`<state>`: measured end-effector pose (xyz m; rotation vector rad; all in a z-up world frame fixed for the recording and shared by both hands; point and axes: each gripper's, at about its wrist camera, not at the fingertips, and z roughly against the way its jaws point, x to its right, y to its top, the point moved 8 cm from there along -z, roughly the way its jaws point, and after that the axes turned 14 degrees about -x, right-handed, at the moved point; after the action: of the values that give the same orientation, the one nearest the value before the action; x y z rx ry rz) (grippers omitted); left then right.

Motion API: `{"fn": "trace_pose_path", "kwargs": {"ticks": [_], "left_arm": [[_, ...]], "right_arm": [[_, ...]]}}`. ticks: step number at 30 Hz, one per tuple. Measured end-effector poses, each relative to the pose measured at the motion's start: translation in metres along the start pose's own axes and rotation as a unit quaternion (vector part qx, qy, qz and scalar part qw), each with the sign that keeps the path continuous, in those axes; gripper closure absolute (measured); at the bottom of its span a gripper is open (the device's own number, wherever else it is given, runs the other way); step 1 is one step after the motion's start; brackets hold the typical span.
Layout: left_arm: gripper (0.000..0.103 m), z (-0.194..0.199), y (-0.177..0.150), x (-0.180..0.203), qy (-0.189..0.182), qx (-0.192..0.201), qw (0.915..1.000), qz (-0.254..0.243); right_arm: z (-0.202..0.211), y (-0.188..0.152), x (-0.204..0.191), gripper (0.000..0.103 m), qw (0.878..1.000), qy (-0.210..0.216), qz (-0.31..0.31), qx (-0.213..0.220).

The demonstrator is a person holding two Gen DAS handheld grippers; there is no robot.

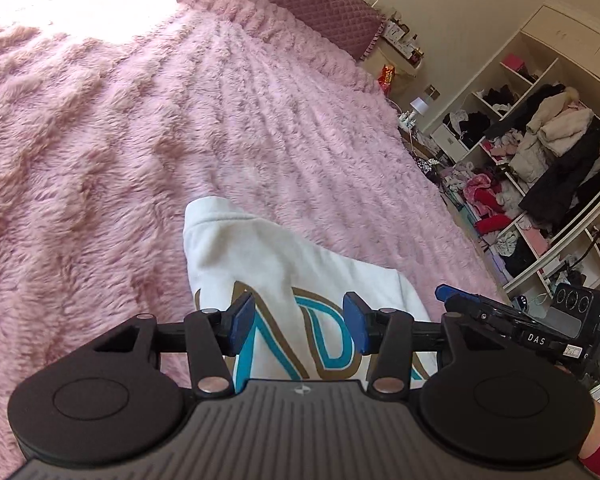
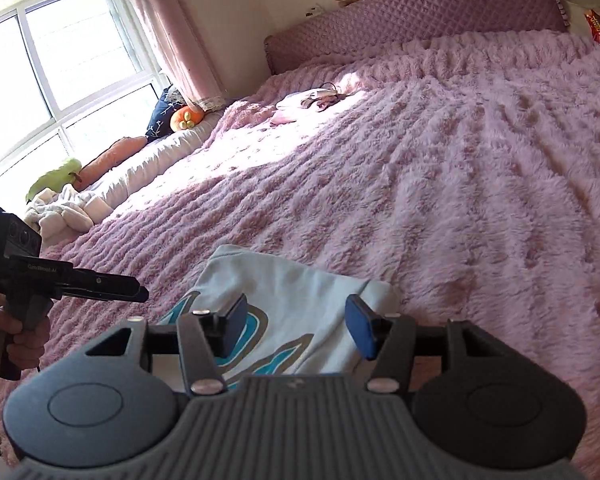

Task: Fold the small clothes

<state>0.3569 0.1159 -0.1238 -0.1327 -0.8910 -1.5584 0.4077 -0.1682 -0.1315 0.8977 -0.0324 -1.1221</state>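
The blanket that filled most of both frames was pink and fluffy, with wavy ribbed rows. At the lower centre, the garment was white with big teal letters that had a tan-gold outline. The headboard at the upper right of the right wrist view was mauve with a quilted diamond pattern. The curtain at the upper left was pale pink. Both grippers had blue pads on black bodies.

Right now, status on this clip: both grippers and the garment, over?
Left gripper open, empty. Right gripper open, empty. White top lies folded on pink blanket, under both. Nothing in the way.
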Motion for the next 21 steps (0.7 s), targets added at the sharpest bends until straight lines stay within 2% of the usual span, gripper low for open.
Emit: {"fn": "trace_pose_path", "kwargs": {"ticks": [3,6,13,18,21], "left_arm": [[0.048,-0.029,0.017,0.001,0.000,0.001,1.0000,0.005],[0.048,-0.052,0.031,-0.009,0.027,0.010,0.9996,0.002],[0.054,-0.090,0.028,-0.054,0.048,-0.032,0.9973,0.044],[0.054,-0.083,0.024,-0.049,0.064,-0.028,0.9971,0.032],[0.054,-0.058,0.023,-0.028,0.077,-0.012,0.9970,0.004]], "right_arm": [[-0.027,0.011,-0.005,0.052,1.000,0.007,0.010,-0.016],[-0.051,0.011,0.004,0.052,0.999,-0.006,0.012,-0.036],[-0.087,0.005,0.036,0.055,0.998,-0.014,-0.030,-0.055],[-0.091,0.001,0.041,0.055,0.997,-0.012,-0.053,-0.049],[-0.071,0.006,0.029,0.054,0.998,-0.014,-0.056,-0.035]]}}
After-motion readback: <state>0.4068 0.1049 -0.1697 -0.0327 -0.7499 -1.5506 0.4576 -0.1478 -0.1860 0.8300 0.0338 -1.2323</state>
